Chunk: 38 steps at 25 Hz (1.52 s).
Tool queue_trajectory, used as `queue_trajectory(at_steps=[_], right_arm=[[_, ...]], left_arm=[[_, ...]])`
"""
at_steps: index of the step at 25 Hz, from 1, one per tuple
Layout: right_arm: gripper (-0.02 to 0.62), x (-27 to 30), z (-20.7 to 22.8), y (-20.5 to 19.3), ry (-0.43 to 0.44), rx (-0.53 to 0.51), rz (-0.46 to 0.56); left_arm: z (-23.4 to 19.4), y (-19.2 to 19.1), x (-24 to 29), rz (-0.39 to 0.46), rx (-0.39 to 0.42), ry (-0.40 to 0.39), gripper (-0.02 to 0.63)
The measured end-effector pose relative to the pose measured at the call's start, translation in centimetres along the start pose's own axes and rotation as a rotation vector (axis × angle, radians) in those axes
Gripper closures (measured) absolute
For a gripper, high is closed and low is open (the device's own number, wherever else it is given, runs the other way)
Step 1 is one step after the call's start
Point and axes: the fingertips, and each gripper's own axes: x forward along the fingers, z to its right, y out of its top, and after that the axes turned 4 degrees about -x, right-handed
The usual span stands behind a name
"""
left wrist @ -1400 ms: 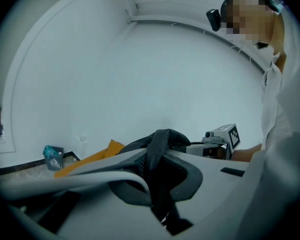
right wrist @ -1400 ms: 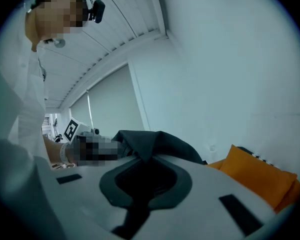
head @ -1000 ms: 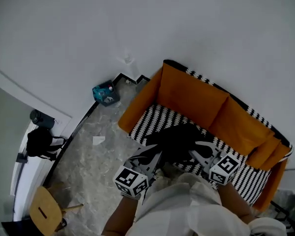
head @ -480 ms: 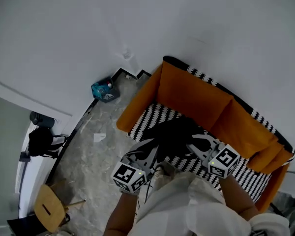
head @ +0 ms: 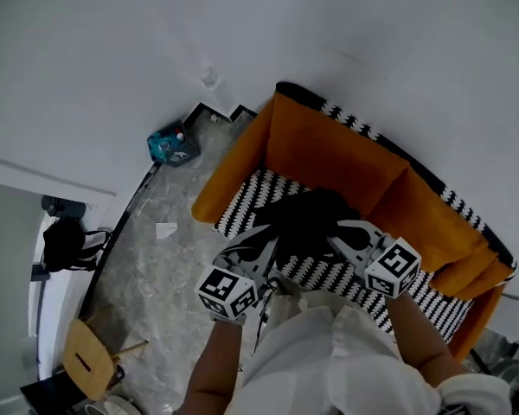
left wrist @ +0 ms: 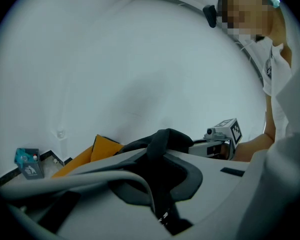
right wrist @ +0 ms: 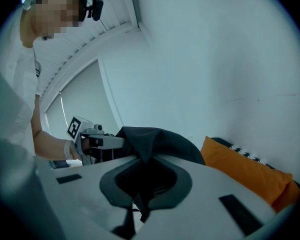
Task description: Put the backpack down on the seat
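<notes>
A black backpack (head: pixel 307 225) hangs between my two grippers above the black-and-white striped seat (head: pixel 329 275) of an orange-backed sofa (head: pixel 346 167). My left gripper (head: pixel 258 253) is shut on the backpack's fabric at its left side; in the left gripper view the black cloth (left wrist: pixel 162 149) is pinched between the jaws. At the bag's right side my right gripper (head: pixel 350 240) is shut on it too, black cloth (right wrist: pixel 147 144) bunched between its jaws. Whether the bag's underside touches the seat is hidden.
A white wall runs behind the sofa. On the grey marbled floor lie a teal box (head: pixel 169 145) in the corner and a scrap of paper (head: pixel 165 229). A wooden stool (head: pixel 88 363) stands at the lower left, near another black bag (head: pixel 65 245) by the door.
Both grippers and the backpack have shifted slightly up and left in the head view, as has the sofa. Both grips are unchanged.
</notes>
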Motion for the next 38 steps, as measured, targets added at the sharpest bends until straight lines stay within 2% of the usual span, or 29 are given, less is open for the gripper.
queue_trajectory(at_steps=[11,20,29,38], right_arm=[[0.575,1.0,6.0,-4.8,-0.066,0.091,-0.056],[0.575,2.2,9.6,-10.6,-0.102,0.186,-0.128],[0.575,4.2,11.0,-15.1,-0.102,0.268,-0.194],[0.575,5.6,11.9,-16.5,-0.102,0.318,-0.193]], left_arm=[[-2.5,-3.6,6.5,-0.108,-0.026,-0.045,0.563],[-4.7,-8.9,10.3,-0.214,-0.092,-0.032,0.563],[-6.9,-13.4,11.5,-0.287,-0.172,0.008,0.563],[-8.5,-14.6,12.1,-0.304,-0.186,0.027,0.563]])
